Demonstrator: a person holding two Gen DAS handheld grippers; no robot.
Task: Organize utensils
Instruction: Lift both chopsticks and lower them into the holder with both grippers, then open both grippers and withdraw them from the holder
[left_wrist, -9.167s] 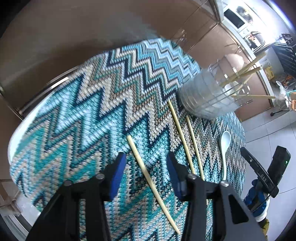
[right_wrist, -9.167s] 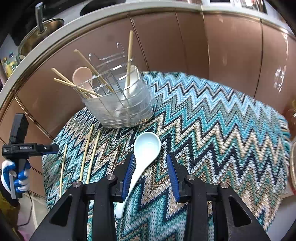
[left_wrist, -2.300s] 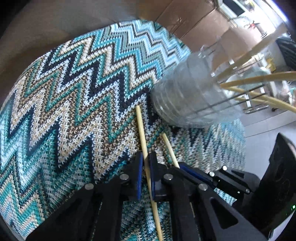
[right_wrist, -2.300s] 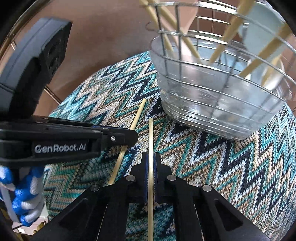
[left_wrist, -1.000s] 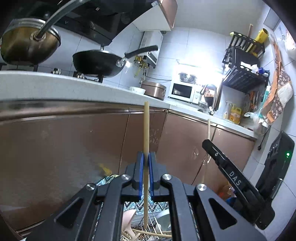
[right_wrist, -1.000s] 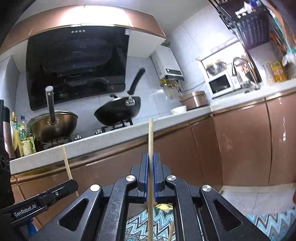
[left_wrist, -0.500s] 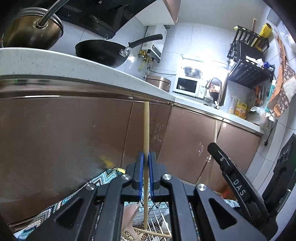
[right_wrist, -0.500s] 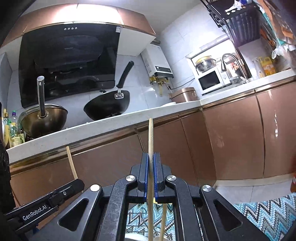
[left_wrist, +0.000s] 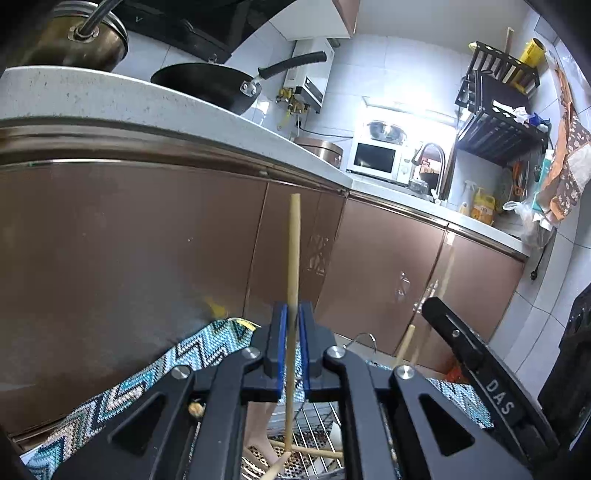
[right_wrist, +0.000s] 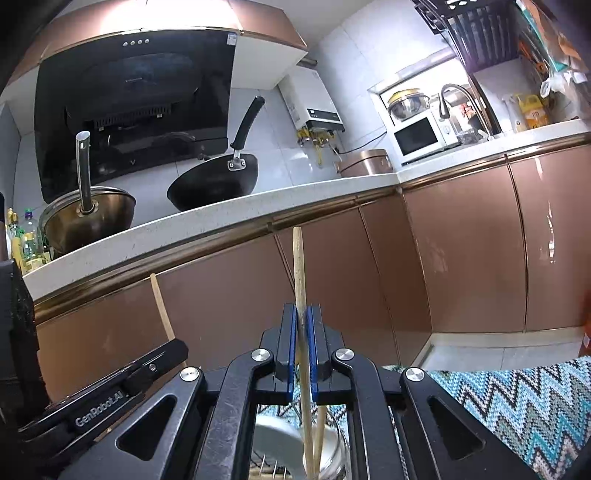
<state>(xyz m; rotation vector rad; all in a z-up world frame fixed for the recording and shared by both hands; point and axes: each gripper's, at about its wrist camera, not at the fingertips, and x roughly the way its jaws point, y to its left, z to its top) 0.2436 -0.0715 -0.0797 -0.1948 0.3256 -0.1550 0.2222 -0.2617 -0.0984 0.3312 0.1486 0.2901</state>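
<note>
My left gripper (left_wrist: 290, 314) is shut on a wooden chopstick (left_wrist: 293, 251) and holds it upright. Its lower end reaches into the wire utensil holder (left_wrist: 317, 432) below, where other chopsticks and a pink spoon (left_wrist: 258, 424) lie. My right gripper (right_wrist: 301, 315) is shut on another wooden chopstick (right_wrist: 298, 266), also upright, with its lower end inside the same holder (right_wrist: 332, 446) beside a white spoon (right_wrist: 273, 439). The right gripper's body (left_wrist: 487, 387) shows at the right of the left wrist view. The left gripper's body (right_wrist: 99, 398) shows at the left of the right wrist view.
The holder stands on a blue zigzag cloth (right_wrist: 517, 398), also seen in the left wrist view (left_wrist: 147, 380). Brown cabinet doors (left_wrist: 129, 258) under a white counter (right_wrist: 221, 218) face me, with a black wok (right_wrist: 214, 184) and a pot (right_wrist: 88, 218) on it.
Both grippers picked a chopstick off the cloth, lifted and turned it upright over the holder. In the last half second both have sunk slightly, the chopsticks' lower ends going deeper into the holder.
</note>
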